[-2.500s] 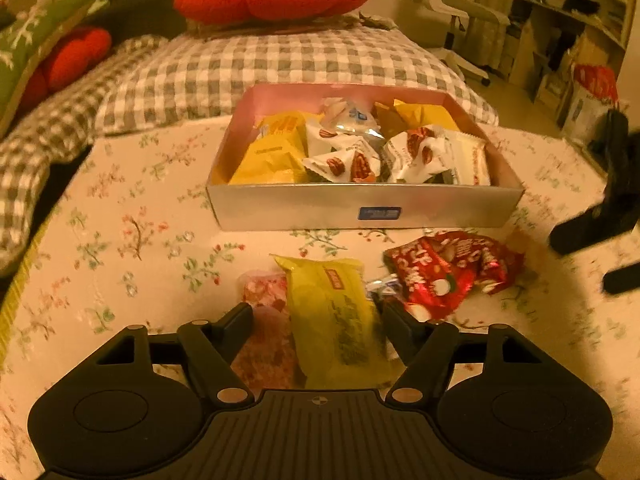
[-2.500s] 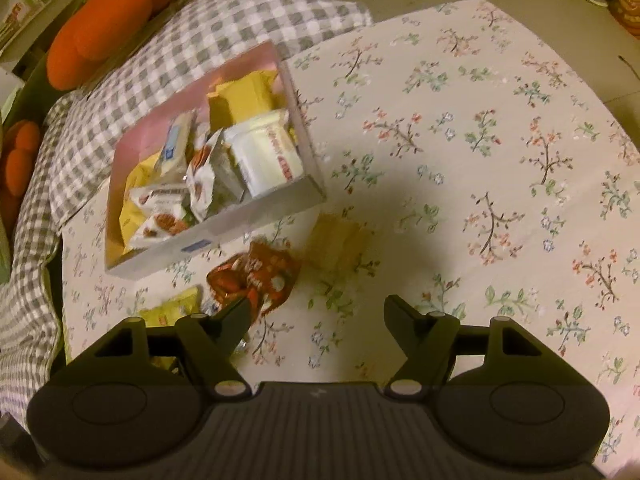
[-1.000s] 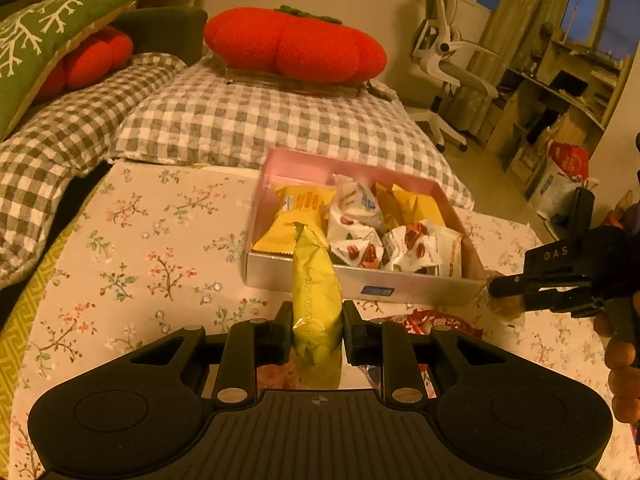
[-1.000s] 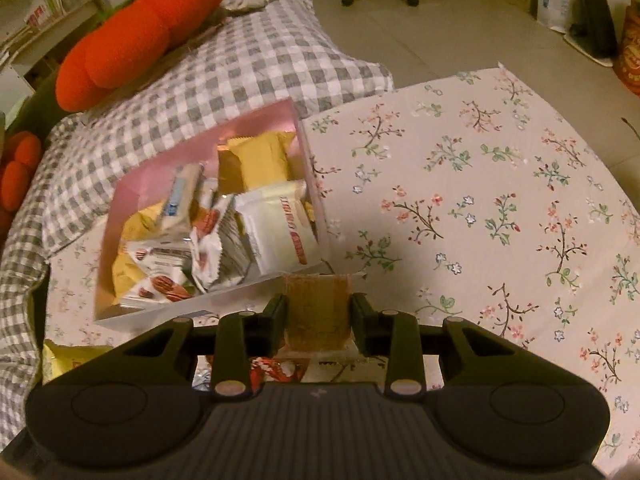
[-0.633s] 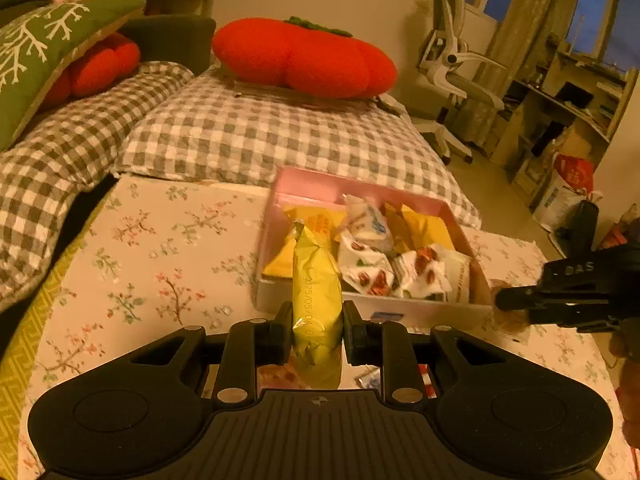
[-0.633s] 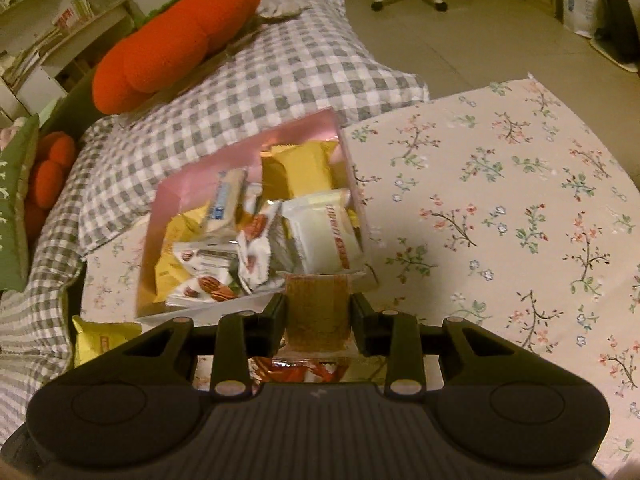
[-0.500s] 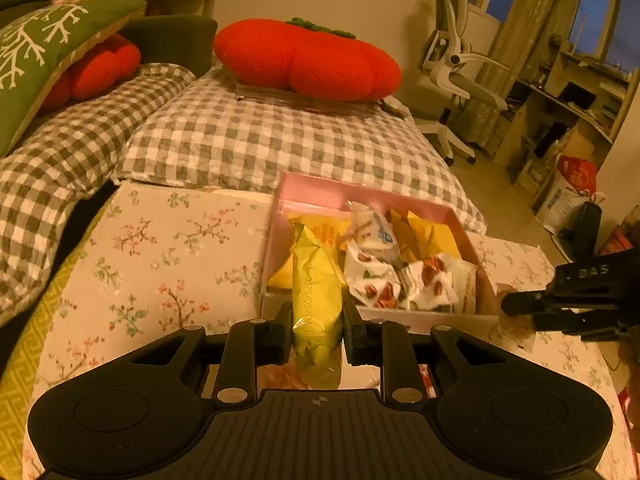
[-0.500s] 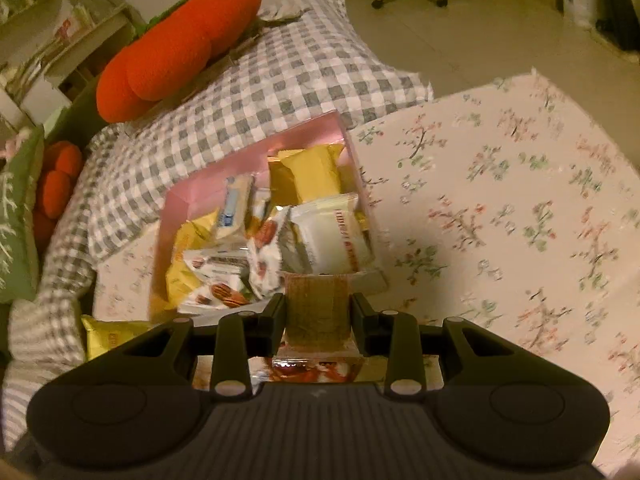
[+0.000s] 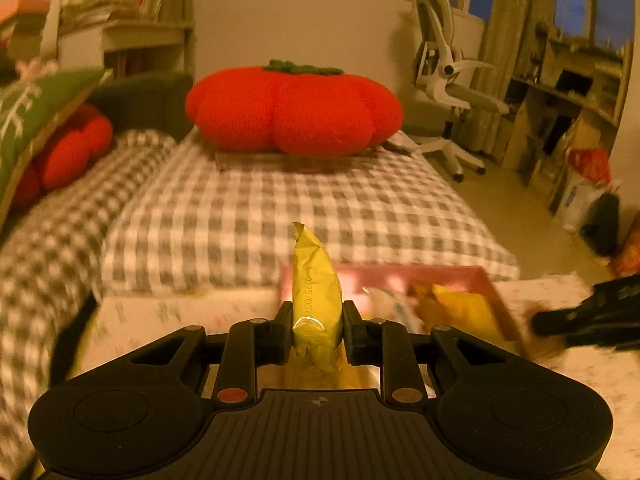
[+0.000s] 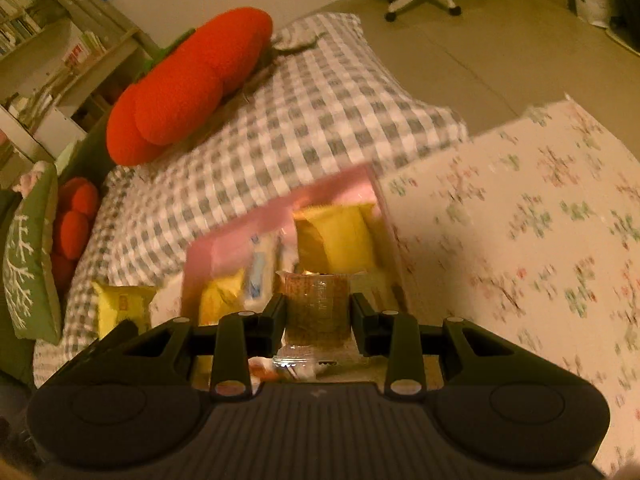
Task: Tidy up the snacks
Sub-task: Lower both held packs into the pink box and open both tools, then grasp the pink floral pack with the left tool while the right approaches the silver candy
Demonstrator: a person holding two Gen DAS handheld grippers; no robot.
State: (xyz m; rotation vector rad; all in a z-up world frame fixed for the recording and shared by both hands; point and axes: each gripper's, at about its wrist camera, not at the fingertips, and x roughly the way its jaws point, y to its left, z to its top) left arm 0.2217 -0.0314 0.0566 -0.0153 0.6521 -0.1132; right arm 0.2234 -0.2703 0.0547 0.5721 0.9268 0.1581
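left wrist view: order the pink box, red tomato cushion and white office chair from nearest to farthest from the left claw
1. pink box, just ahead, right of the left claw
2. red tomato cushion, beyond on the checked bedding
3. white office chair, far right by the wall

The pink box (image 10: 280, 208) is crowded with wrapped snacks, yellow packs (image 10: 340, 236) piled at its far end, so little open room shows inside, though blur makes the gaps hard to judge. To its right the floral worktop (image 10: 540, 220) lies bare and open for passage. Behind the box the checked cushion (image 9: 280, 208) rises, with the red pumpkin pillow (image 9: 294, 108) on it, closing off the far side.
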